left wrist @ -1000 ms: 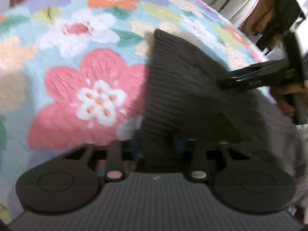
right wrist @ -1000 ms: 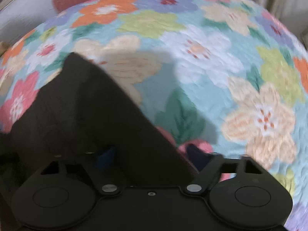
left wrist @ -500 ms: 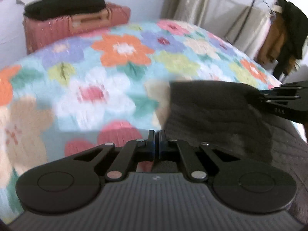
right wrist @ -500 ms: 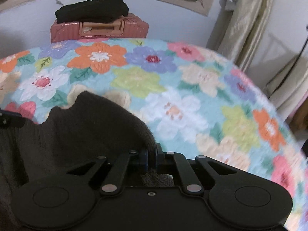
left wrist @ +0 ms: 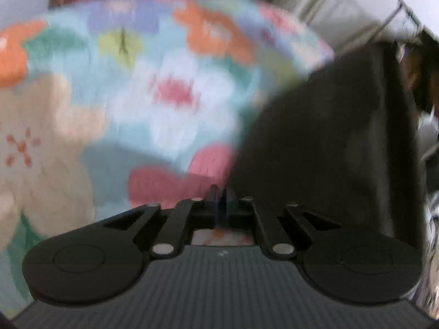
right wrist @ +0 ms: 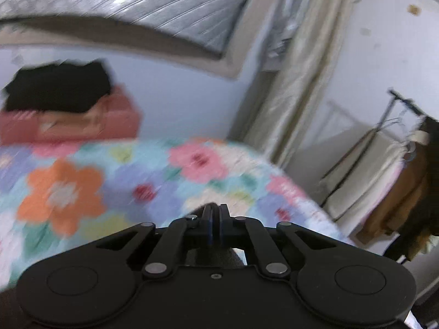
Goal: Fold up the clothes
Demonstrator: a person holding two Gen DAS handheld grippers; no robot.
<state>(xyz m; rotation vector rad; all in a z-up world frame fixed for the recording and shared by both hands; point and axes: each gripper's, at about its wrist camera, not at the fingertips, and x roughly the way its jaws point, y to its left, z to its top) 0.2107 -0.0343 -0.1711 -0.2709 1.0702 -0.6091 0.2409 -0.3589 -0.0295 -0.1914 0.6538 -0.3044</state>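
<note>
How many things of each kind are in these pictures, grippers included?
Grippers: 2, left gripper and right gripper
Dark garments: 2, dark knit garment held up, black clothing on the suitcase
Suitcases: 1, pink suitcase
Floral bedspreads: 1
Clothes racks: 1
Total: 7

Both wrist views close, facing across floral bedspread; shared.

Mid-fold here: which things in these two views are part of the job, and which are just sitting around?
Part of the job:
- dark knit garment, lifted off the bed
- left gripper, fingers closed at the garment's edge
- right gripper, fingers closed on dark fabric
- floral bedspread, the work surface

Just lying about:
- pink suitcase
- black clothes on top of it
- curtain
- clothes rack
</note>
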